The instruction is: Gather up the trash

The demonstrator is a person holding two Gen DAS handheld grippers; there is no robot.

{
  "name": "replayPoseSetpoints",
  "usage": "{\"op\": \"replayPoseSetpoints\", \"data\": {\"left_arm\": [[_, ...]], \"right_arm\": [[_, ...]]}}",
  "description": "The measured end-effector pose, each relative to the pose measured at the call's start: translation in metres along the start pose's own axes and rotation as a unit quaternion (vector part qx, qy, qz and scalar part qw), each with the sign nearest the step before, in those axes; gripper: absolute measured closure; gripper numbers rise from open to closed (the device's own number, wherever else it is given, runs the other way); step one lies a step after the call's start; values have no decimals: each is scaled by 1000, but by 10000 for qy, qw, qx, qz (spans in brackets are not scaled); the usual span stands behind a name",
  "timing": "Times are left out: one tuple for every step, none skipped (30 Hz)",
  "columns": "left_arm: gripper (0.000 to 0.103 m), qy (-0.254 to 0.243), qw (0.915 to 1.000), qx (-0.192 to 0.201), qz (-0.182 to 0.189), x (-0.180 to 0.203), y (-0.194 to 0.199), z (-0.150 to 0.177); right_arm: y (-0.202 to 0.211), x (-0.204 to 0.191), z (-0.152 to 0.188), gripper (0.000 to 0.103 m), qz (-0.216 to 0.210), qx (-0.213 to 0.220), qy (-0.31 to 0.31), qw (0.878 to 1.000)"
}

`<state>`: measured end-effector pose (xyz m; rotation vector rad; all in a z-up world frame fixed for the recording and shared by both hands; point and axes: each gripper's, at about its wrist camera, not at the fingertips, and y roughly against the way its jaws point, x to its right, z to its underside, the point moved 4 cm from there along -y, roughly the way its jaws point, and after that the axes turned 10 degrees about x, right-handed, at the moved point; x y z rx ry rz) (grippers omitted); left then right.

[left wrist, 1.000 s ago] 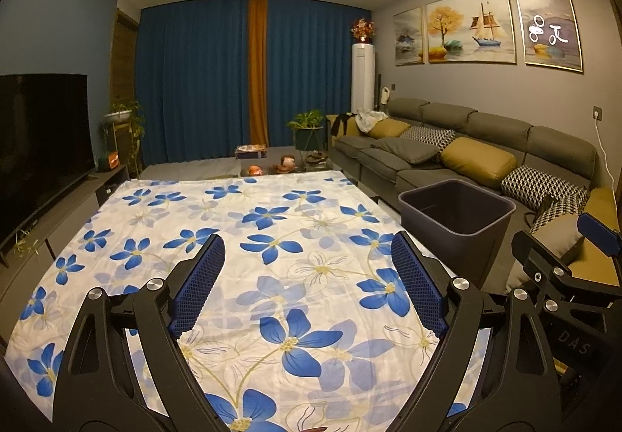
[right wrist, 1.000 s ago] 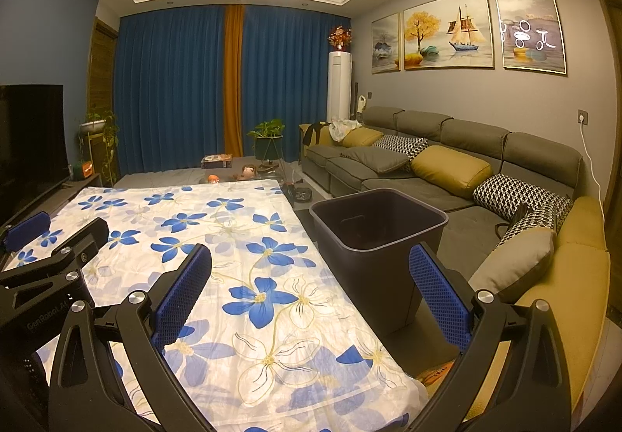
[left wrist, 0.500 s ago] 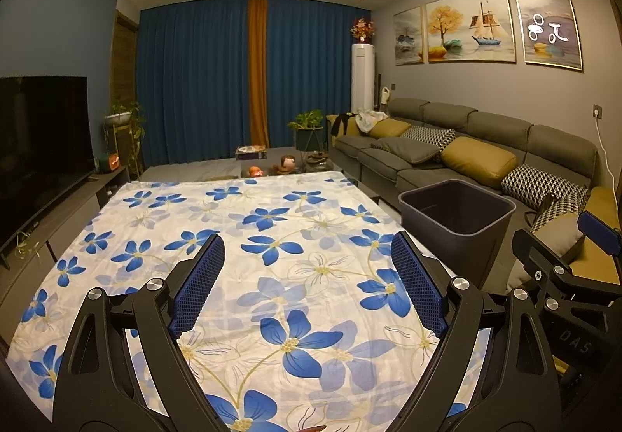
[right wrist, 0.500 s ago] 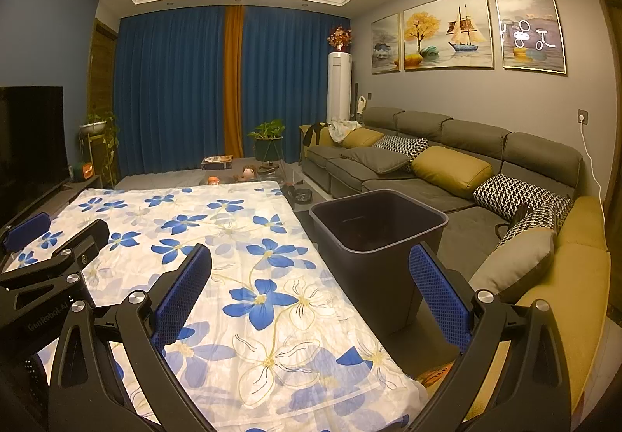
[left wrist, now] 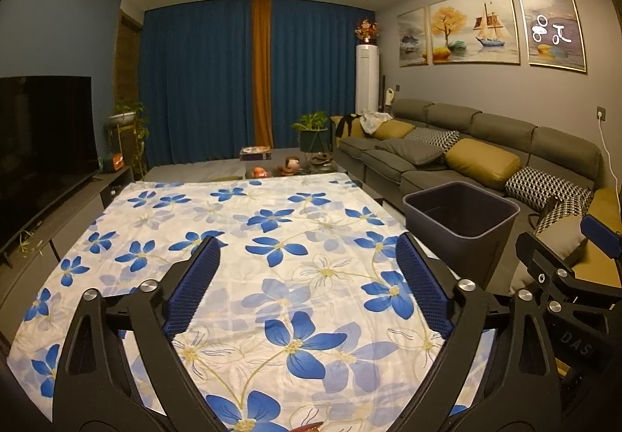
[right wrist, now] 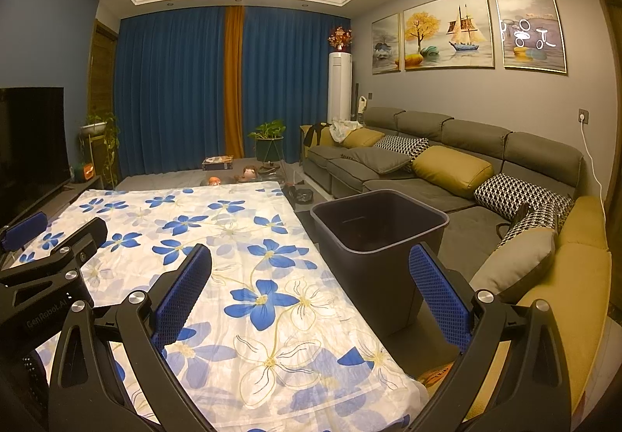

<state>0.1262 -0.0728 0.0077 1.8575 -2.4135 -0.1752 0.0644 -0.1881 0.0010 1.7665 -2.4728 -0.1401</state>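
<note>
My left gripper (left wrist: 308,257) hovers over a table spread with a white cloth with blue flowers (left wrist: 272,167). Its jaws are opening and nothing is between them. The right gripper (right wrist: 310,257) stands open and empty beside it, over the table's right edge (right wrist: 318,268). A dark grey trash bin (right wrist: 373,284) stands on the floor just right of the table, its mouth open upward; it also shows in the left wrist view as the bin (left wrist: 466,257). A small orange scrap (right wrist: 435,373) lies on the floor by the table's near corner. A reddish bit (left wrist: 307,426) peeks in at the bottom edge.
A long grey sofa (right wrist: 447,167) with yellow and patterned cushions runs along the right wall. A television (left wrist: 39,144) on a low cabinet lines the left. Beyond the table are a low glass table with small items (left wrist: 287,167), potted plants and blue curtains.
</note>
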Motion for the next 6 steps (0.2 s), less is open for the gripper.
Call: {"op": "replayPoseSetpoints", "data": {"left_arm": [[10, -1, 10000, 1, -33, 0, 0, 0], [10, -4, 10000, 3, -37, -1, 1, 0], [9, -15, 10000, 4, -62, -1, 1, 0], [9, -22, 10000, 3, -95, -1, 1, 0], [9, -25, 9999, 7, -117, -1, 1, 0], [9, -13, 9999, 10, -105, -1, 1, 0]], "right_arm": [[0, 1, 0, 5, -3, 1, -6, 10000], [-1, 1, -1, 5, -1, 4, -7, 10000], [-1, 1, -1, 5, -1, 7, -8, 10000], [-1, 1, -2, 5, 2, 8, -15, 10000], [-1, 1, -2, 5, 0, 8, -23, 10000], [-1, 1, -3, 5, 0, 10, -25, 10000]]}}
